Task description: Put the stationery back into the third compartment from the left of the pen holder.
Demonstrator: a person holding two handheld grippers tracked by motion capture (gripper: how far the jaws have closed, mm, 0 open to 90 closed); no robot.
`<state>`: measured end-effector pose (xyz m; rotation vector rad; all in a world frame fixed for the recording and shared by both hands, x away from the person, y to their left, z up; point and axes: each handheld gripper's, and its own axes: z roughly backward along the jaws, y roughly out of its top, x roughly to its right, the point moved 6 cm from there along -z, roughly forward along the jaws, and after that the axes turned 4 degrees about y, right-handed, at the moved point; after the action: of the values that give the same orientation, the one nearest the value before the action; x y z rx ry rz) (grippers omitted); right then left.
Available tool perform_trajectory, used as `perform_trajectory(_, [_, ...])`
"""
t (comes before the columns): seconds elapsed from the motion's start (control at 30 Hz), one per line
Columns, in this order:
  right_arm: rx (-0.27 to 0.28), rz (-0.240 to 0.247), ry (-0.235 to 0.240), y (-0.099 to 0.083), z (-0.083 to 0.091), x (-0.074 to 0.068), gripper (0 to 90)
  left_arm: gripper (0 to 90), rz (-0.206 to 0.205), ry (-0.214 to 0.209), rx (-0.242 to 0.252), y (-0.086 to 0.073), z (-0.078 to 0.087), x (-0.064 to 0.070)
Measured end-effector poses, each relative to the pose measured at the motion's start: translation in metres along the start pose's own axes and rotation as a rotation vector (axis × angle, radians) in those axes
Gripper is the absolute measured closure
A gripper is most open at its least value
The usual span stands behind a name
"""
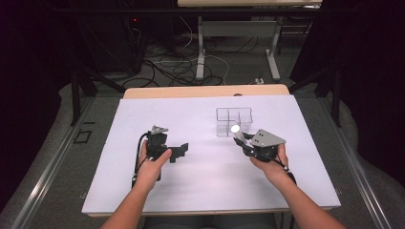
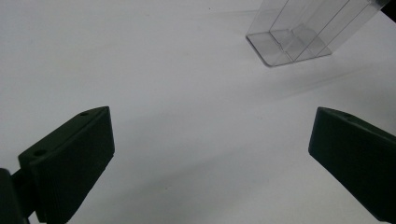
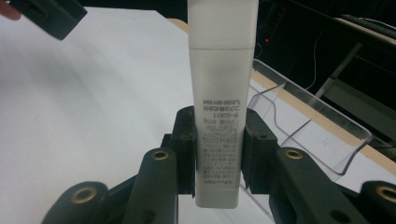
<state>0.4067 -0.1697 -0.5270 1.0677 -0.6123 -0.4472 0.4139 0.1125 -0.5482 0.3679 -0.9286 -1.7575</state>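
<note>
From above, the right gripper (image 1: 242,138) is clamping a white frosted plastic tube (image 1: 235,129) just before the clear plastic divided box (image 1: 233,114), toward the white surface's (image 1: 200,186) far edge. The left gripper's own view is showing its jaws spread wide, empty. The right gripper's view is showing the tube (image 3: 221,93) pinched upright beside the box (image 3: 322,140)

The tube (image 3: 220,107) looks like frosted, matt white plastic with printed text. The divided box (image 1: 233,120) is clear, glossy plastic. Matt white sheeting covers the table (image 1: 191,191), whose far edge is pale wood.
</note>
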Motion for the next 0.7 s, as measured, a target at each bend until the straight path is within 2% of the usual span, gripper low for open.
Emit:
perform_trajectory(0.3, [0.050, -0.082, -0.024, 0.019, -0.007, 0.027, 70.3, 0.4, 0.002, 0.003, 0.005, 0.000, 0.000, -0.002])
perform_trajectory(0.43, [0.056, -0.106, -0.045, 0.027, -0.010, 0.042, 70.2, 0.4, 0.005, 0.003, 0.009, 0.001, 0.001, -0.003])
perform_trajectory(0.53, [0.057, -0.141, -0.059, 0.031, -0.013, 0.051, 70.3, 0.4, 0.007, 0.003, 0.008, 0.001, 0.001, -0.003])
perform_trajectory(0.7, [0.059, -0.156, -0.074, 0.038, -0.019, 0.062, 70.3, 0.4, 0.003, 0.007, 0.003, 0.000, 0.000, -0.003])
